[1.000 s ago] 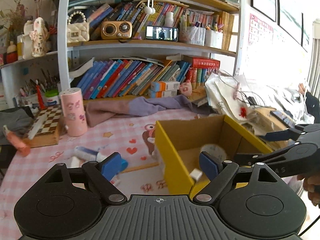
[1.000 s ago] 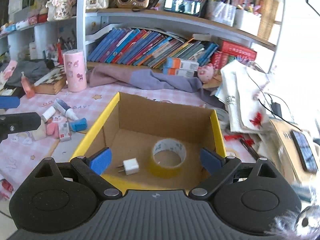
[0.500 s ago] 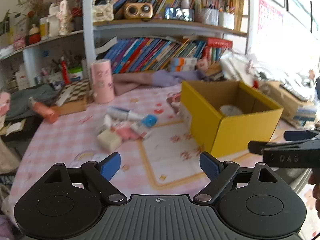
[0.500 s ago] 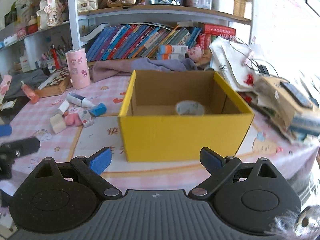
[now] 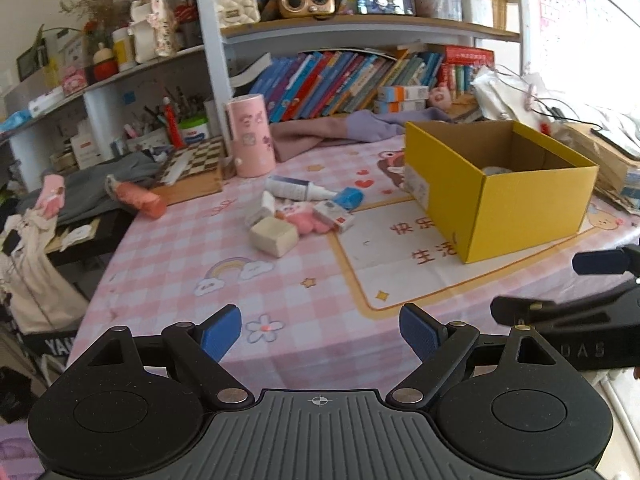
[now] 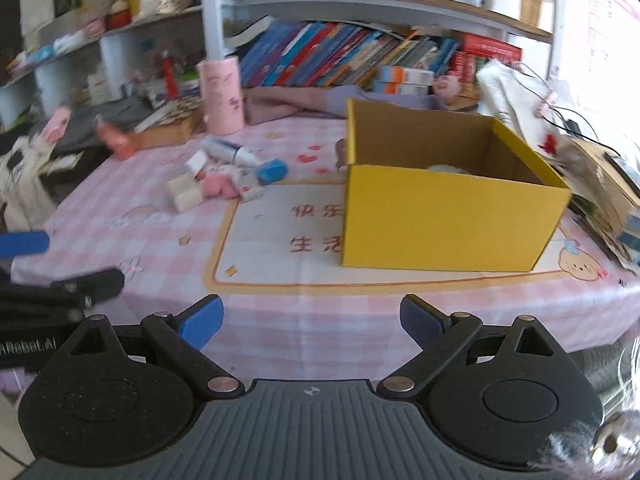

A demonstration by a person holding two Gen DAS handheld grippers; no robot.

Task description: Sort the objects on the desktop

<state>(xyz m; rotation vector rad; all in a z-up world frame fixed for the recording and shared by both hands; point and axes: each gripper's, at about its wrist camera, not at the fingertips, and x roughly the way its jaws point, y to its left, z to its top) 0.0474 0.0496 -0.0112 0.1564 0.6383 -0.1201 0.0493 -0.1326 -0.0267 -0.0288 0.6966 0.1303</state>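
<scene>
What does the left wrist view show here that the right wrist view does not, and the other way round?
Only the left wrist view: the right hand-held gripper coming in from the right edge, and the rainbow print sharp on the tablecloth.

Only the right wrist view: the left hand-held gripper at the left edge, and the full front wall of the yellow box.

Both: the yellow box, with something pale just visible inside, the heap of small items left of it, the pink cylinder, the bookshelf. Both hand-held grippers are open and empty.

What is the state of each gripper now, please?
Left gripper: open, holding nothing.
Right gripper: open, holding nothing.
</scene>
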